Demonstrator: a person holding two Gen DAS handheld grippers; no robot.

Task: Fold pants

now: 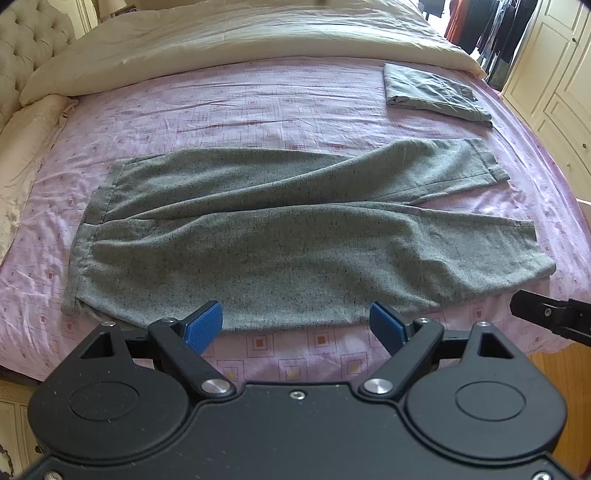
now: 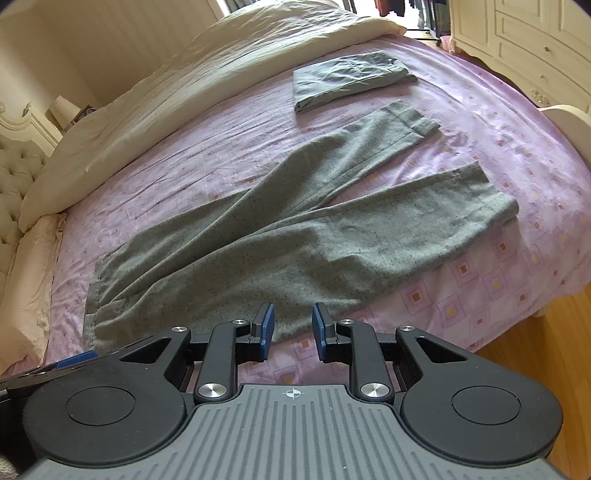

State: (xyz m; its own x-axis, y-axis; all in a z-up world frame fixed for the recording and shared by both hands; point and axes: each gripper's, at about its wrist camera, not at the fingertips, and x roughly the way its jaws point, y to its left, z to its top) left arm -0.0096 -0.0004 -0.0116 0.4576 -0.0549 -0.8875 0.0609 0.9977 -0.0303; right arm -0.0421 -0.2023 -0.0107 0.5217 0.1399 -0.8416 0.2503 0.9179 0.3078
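Bedroom with a big bed [image 1: 280, 96] under a pink-lilac patterned sheet, cream duvet [image 1: 221, 33] bunched along the far side, tufted headboard [image 1: 22, 40] off to the left, cream wardrobe doors [image 1: 554, 74] and some hanging clothes [image 1: 480, 22] at the far right. Grey speckled pants [image 1: 295, 236] spread flat across the near half of the sheet, waistband to the left, both legs running to the right; far leg angled up and away, crossing a bit over the near one around the middle, cuffs apart at the right end. Couple of soft ridges in the fabric, not really smoothed. Second grey garment [image 1: 432, 92], already folded into a neat rectangle, lying further back near the duvet, well apart from the pants. Left gripper [image 1: 295, 321] hovering just at the near edge of the pants, blue pads [image 1: 205, 325] spread wide, nothing between them. Right gripper [image 2: 293, 325] also at the near edge, more toward the middle of the near leg, pads [image 2: 266, 325] parted with a narrower gap, also holding nothing. Tip of the right gripper poking into the left wrist view at the right edge, near the cuff end. Wooden floor [image 2: 535, 350] visible past the bed's corner.
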